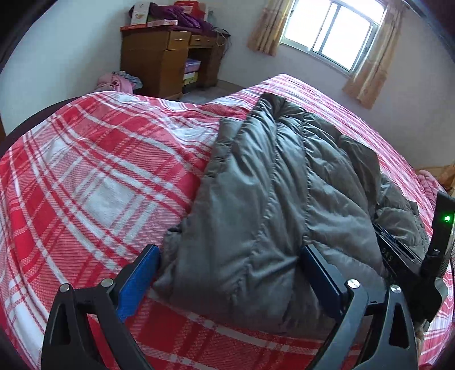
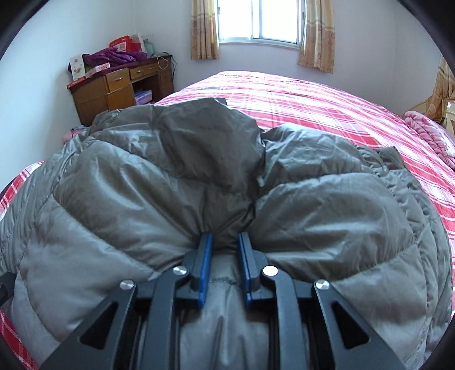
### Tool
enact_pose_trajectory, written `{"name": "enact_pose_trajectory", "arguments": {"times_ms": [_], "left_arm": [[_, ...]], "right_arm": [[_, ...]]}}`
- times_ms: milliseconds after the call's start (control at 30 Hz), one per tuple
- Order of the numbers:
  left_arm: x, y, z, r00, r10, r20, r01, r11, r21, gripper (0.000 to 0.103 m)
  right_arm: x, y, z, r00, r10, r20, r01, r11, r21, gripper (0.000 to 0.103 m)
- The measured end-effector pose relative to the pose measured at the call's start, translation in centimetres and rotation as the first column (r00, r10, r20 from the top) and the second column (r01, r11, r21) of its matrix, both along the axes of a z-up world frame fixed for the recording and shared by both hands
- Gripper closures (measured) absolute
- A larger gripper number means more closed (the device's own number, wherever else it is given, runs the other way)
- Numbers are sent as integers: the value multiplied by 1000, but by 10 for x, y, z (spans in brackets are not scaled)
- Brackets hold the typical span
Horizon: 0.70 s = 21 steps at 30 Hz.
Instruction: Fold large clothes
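A grey puffy jacket [image 1: 284, 185] lies lengthwise on a bed with a red and white plaid cover [image 1: 99, 170]. My left gripper [image 1: 231, 250] is open wide, and its blue pads [image 1: 139, 279] straddle the jacket's near end without squeezing it. In the right wrist view the jacket [image 2: 142, 185] bulges and fills most of the picture. My right gripper [image 2: 225, 237] is shut on a pinched fold of its fabric, which puckers around the narrow gap between the pads. That gripper's black housing with a green light [image 1: 442, 227] shows at the right edge of the left wrist view.
A wooden desk [image 1: 159, 62] piled with purple clothes and boxes stands in the far corner. A curtained window [image 2: 260, 20] is on the far wall. A pink blanket [image 2: 432, 136] lies at the bed's right side. The plaid cover [image 2: 312, 99] stretches beyond the jacket.
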State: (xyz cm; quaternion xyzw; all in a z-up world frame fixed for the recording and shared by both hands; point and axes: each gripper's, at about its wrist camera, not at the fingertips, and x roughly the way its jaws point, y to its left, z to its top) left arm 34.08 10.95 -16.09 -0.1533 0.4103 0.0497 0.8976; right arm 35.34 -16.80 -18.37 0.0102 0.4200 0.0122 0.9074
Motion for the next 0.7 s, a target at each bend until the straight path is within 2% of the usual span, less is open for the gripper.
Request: {"name": "enact_pose_trajectory", "arguments": {"times_ms": [233,300,333,433,533,600,700], "left_arm": [[6,-4,5,1000,-13,-6,13,1000,-5,4],[7,-3,5,1000,-10,-9,10,1000,-10,4],[8,-1,5,1000,-6,-14,6,1000,-22,4],[11,3,6,1000,-7,-8,6,997,-75,4],[18,8,7,1000,-11,7,12,989,-144,4],[22,15,5,1000,-10,1,10,980,-199,4],[23,24,3,1000,6,22,0,962,-274,4]], "right_arm": [[4,4,8,999,20,-32,-21,999,-25,81],[0,2,20,999,19,-33,-18,1000,11,81],[-7,1,30,1000,17,-5,-17,999,47,81],[-21,9,43,999,42,29,-44,997,65,81],[-21,15,26,998,60,-36,-55,991,121,81],[-20,16,17,997,50,-51,-44,994,104,81],[-15,16,30,996,66,-63,-59,993,104,81]]}}
